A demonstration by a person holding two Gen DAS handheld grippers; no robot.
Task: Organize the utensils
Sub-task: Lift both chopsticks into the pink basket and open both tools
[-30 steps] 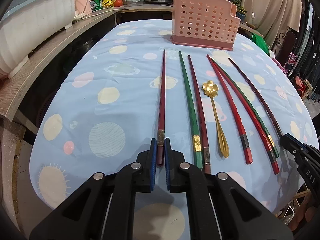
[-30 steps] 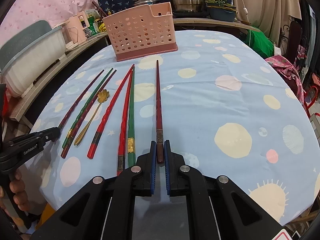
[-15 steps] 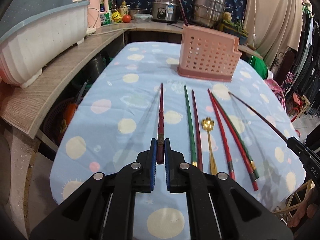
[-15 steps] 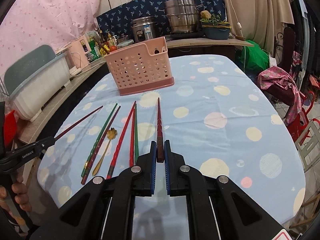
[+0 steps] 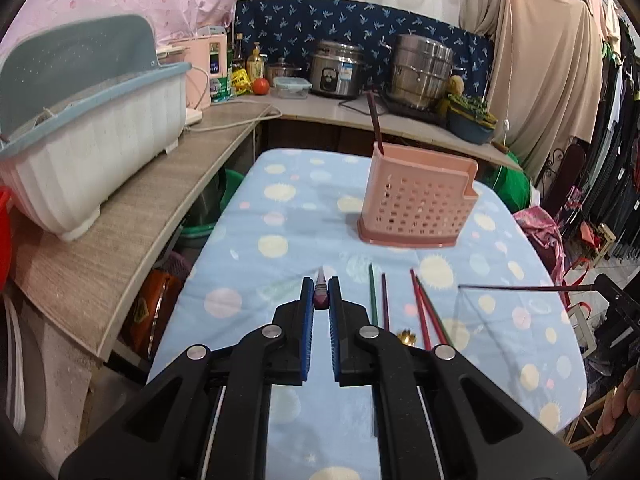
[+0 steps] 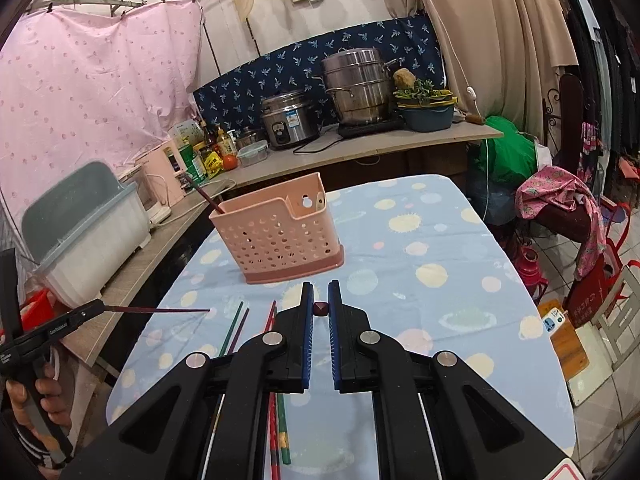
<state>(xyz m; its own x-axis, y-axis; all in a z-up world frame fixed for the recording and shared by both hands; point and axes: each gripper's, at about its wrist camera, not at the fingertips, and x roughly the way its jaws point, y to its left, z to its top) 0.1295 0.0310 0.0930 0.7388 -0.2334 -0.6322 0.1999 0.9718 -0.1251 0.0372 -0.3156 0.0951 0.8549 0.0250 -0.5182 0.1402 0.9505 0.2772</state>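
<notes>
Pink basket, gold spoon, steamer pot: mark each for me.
pink basket (image 5: 416, 208), left wrist view, on its perforated front wall
gold spoon (image 5: 407, 337), left wrist view, on its flower-shaped bowl
steamer pot (image 6: 358, 88), right wrist view, on its steel side

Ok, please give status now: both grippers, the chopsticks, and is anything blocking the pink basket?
Left gripper and right gripper each shut on a dark red chopstick. Other chopsticks and gold spoon lie on table. Pink basket upright ahead, path clear.
</notes>
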